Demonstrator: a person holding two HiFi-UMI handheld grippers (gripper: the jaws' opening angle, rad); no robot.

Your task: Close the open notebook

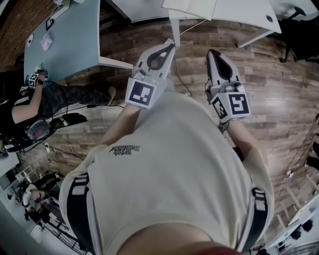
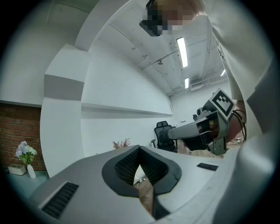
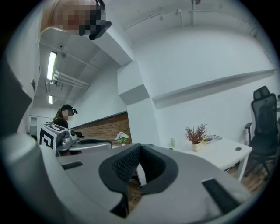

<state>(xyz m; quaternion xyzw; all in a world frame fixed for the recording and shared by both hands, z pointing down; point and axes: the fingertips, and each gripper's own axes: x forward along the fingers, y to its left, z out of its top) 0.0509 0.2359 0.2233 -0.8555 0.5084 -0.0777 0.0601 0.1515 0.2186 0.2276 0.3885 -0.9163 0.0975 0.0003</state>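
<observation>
No open notebook shows in any view. A person in a pale shirt (image 1: 174,169) holds both grippers level in front of the chest, above the wooden floor (image 1: 279,99). My left gripper (image 1: 169,46) has its jaws together at the tips with nothing between them, and its own view shows the same on that left gripper (image 2: 140,151). My right gripper (image 1: 214,52) is shut and empty too, as the right gripper (image 3: 140,147) shows in its own view. Each gripper appears beside the other: the right gripper body (image 2: 205,127) and the left gripper body (image 3: 74,142).
A teal table (image 1: 75,35) stands at the upper left with a seated person (image 1: 30,99) beside it. White tables (image 1: 219,10) and an office chair (image 1: 299,25) lie ahead. A white desk (image 3: 223,151) carries a potted plant (image 3: 196,133). Cables run over the floor.
</observation>
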